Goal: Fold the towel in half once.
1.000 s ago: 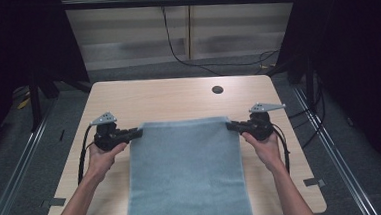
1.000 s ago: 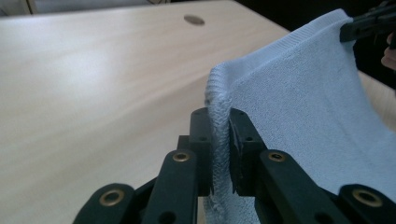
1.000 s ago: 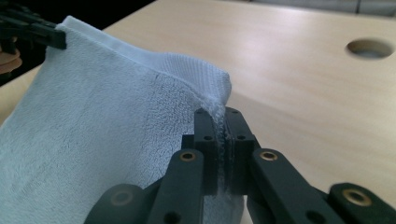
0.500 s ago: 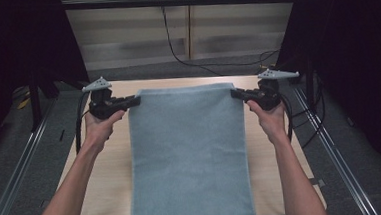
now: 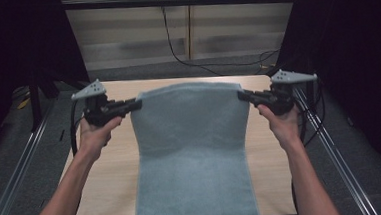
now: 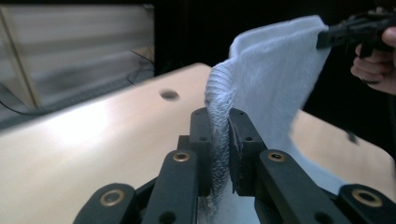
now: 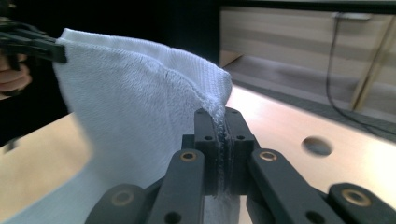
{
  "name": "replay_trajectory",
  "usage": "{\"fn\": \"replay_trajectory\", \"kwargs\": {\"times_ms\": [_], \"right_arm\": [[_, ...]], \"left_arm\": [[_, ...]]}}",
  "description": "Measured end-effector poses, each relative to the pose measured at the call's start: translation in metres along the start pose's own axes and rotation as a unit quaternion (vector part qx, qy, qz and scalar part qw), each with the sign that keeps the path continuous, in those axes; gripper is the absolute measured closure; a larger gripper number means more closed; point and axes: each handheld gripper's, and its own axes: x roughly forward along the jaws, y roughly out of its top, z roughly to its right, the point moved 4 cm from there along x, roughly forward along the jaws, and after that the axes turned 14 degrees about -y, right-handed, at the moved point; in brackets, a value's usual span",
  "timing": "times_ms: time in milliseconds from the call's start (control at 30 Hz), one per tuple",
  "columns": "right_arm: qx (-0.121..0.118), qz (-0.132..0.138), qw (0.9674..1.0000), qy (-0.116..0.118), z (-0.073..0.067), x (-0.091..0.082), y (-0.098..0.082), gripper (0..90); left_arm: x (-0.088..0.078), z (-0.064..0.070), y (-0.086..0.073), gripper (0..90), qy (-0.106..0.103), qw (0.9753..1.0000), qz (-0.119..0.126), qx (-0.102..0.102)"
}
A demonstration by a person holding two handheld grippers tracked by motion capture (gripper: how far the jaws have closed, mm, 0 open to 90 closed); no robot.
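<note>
A light blue towel hangs spread between my two grippers above the wooden table; its lower part drapes over the table's near edge. My left gripper is shut on the towel's upper left corner, and the left gripper view shows the cloth pinched between the black jaws of that gripper. My right gripper is shut on the upper right corner; in the right gripper view the towel's hem is clamped between the jaws of this gripper. The top edge sags slightly between the two.
A round hole lies in the tabletop beyond the towel. Metal rails run along both sides of the table. Black cables trail across the floor behind it. Bare wood shows left and right of the towel.
Both grippers have risen and moved away from the near edge, lifting the towel's top edge off the table. The towel now hangs more upright, and both grips are unchanged.
</note>
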Motion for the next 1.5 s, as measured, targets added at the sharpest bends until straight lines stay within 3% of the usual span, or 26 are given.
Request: {"fn": "replay_trajectory", "kwargs": {"times_ms": [100,133,200,233,300,333,367,467,500,567,700,800,833,900,933,967,1100,1167,1233,1300,1333,1367,1400,1433,1500], "right_arm": [[-0.002,-0.01,0.9997,0.022,-0.014,-0.023,-0.025,86.5],[-0.004,-0.027,0.9992,0.029,-0.023,-0.035,-0.045,86.5],[-0.009,-0.046,0.9984,0.032,-0.032,-0.046,-0.067,86.5],[-0.009,-0.046,0.9984,0.032,-0.032,-0.046,-0.067,86.5],[-0.007,-0.067,0.9972,0.033,-0.041,-0.055,-0.089,86.5],[-0.002,-0.078,0.9964,0.033,-0.046,-0.062,-0.104,86.5],[0.001,-0.081,0.9959,0.038,-0.05,-0.067,-0.112,86.5],[0.011,-0.089,0.995,0.045,-0.056,-0.076,-0.127,86.5],[0.009,-0.096,0.9941,0.048,-0.06,-0.078,-0.135,86.5],[0.01,-0.123,0.9905,0.06,-0.069,-0.081,-0.155,86.5],[0.02,-0.161,0.9842,0.071,-0.079,-0.075,-0.186,86.5],[0.019,-0.198,0.9772,0.073,-0.082,-0.069,-0.205,86.5],[0.021,-0.22,0.9726,0.072,-0.083,-0.066,-0.212,86.4],[0.01,-0.227,0.9719,0.064,-0.083,-0.064,-0.214,86.5],[0.0,-0.236,0.9701,0.057,-0.084,-0.061,-0.215,86.5],[-0.019,-0.251,0.9665,0.049,-0.087,-0.054,-0.218,86.5],[-0.006,-0.249,0.9672,0.049,-0.081,-0.041,-0.215,86.8],[0.005,-0.247,0.9678,0.05,-0.075,-0.028,-0.211,86.8],[0.0,-0.244,0.9688,0.046,-0.069,-0.013,-0.205,86.9],[-0.005,-0.242,0.9697,0.036,-0.062,0.005,-0.198,86.9],[-0.01,-0.24,0.9704,0.024,-0.054,0.024,-0.19,86.9],[-0.01,-0.24,0.9704,0.024,-0.054,0.024,-0.19,86.9],[-0.014,-0.239,0.9709,0.011,-0.046,0.041,-0.183,86.9],[-0.014,-0.239,0.9709,0.011,-0.046,0.041,-0.183,86.9],[-0.008,-0.236,0.9716,0.003,-0.036,0.058,-0.177,87.0]], "left_arm": [[-0.009,0.016,-0.025,82.1,-0.016,0.9997,0.005,-0.016],[-0.011,0.021,-0.035,82.1,-0.024,0.9995,0.002,-0.022],[-0.012,0.033,-0.054,82.1,-0.031,0.9989,-0.017,-0.03],[-0.011,0.038,-0.063,82.1,-0.039,0.9981,-0.03,-0.036],[-0.012,0.049,-0.08,82.1,-0.044,0.9975,-0.035,-0.042],[-0.014,0.059,-0.094,82.0,-0.051,0.9967,-0.032,-0.055],[-0.014,0.059,-0.094,82.0,-0.051,0.9967,-0.032,-0.055],[-0.015,0.071,-0.114,82.0,-0.061,0.9943,-0.053,-0.07],[-0.013,0.075,-0.124,82.0,-0.062,0.9929,-0.072,-0.071],[-0.011,0.08,-0.138,82.0,-0.065,0.991,-0.082,-0.083],[-0.005,0.082,-0.173,81.9,-0.072,0.984,-0.122,-0.108],[-0.003,0.079,-0.183,81.8,-0.064,0.9817,-0.146,-0.105],[-0.001,0.078,-0.185,81.5,-0.046,0.9821,-0.158,-0.092],[0.004,0.076,-0.191,81.5,-0.047,0.978,-0.182,-0.091],[0.006,0.076,-0.193,81.5,-0.043,0.9771,-0.187,-0.092],[0.007,0.075,-0.194,81.5,-0.044,0.9768,-0.189,-0.09],[0.01,0.058,-0.191,81.6,-0.03,0.979,-0.177,-0.097],[0.013,0.041,-0.185,81.7,-0.012,0.9799,-0.177,-0.091],[0.017,0.021,-0.18,81.9,0.007,0.9812,-0.165,-0.1],[0.021,0.001,-0.174,82.0,0.018,0.9815,-0.16,-0.104],[0.023,-0.009,-0.17,82.0,0.025,0.9811,-0.16,-0.105],[0.026,-0.017,-0.167,82.0,0.023,0.9805,-0.16,-0.112],[0.03,-0.029,-0.163,82.0,0.028,0.9808,-0.158,-0.11],[0.033,-0.036,-0.161,82.0,0.034,0.9818,-0.154,-0.105],[0.039,-0.055,-0.156,82.1,0.047,0.9823,-0.143,-0.111]]}}
